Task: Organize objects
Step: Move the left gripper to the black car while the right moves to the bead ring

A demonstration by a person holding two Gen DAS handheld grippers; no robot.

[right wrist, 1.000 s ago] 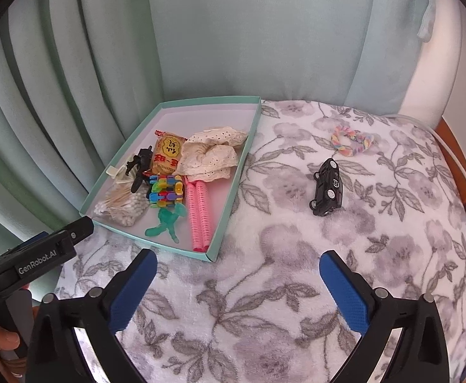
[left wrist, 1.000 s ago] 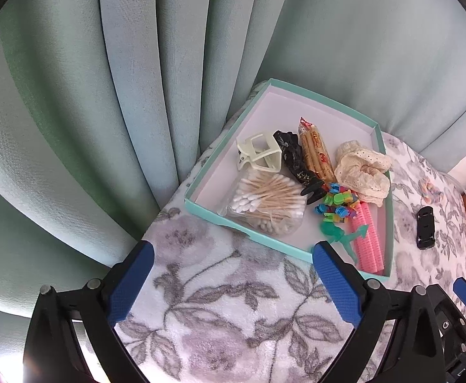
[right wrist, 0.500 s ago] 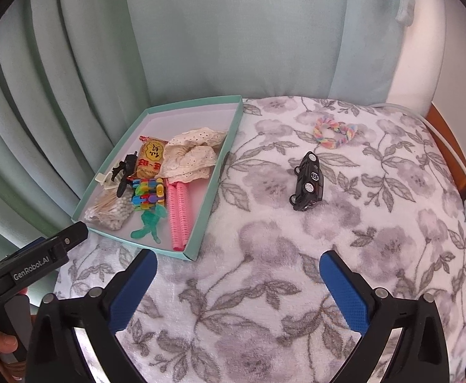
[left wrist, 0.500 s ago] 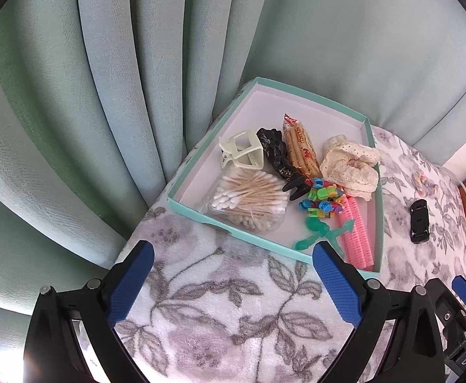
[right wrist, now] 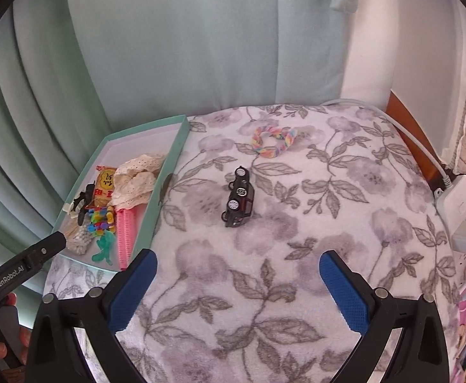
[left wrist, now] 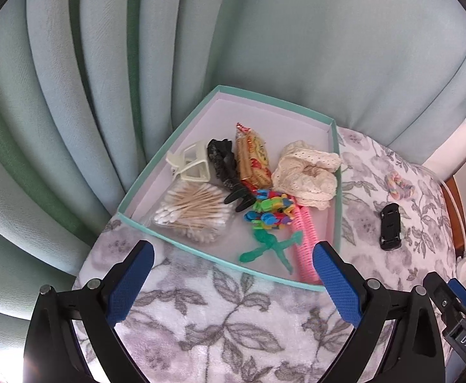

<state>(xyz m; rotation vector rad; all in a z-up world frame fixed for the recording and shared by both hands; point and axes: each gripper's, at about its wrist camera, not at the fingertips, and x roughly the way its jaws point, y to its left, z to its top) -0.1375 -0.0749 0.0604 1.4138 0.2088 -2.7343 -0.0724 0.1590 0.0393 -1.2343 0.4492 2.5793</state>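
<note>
Behind everything, pale green curtains (left wrist: pixel 137 79) hang in folds, and below them a floral fleece blanket (right wrist: pixel 296 255) covers the surface. At its left edge sits a shallow teal-rimmed tray (left wrist: pixel 336 191) holding a cream lace scrunchie (left wrist: pixel 306 172), a bag of cotton swabs (left wrist: pixel 194 212), a pink comb (left wrist: pixel 304 239), a snack packet (left wrist: pixel 253 159), a cream claw clip (left wrist: pixel 191 164), a black scrunchie (left wrist: pixel 221 159), colourful clips (left wrist: pixel 269 210) and a green plastic piece (left wrist: pixel 268 245). Out on the blanket, well apart from the tray, a black toy car (right wrist: pixel 239 198) lies on its side, with a rainbow scrunchie (right wrist: pixel 273 142) beyond it. The left gripper (left wrist: pixel 233 281) and right gripper (right wrist: pixel 237 284) both hover with fingers wide apart, holding nothing.
</note>
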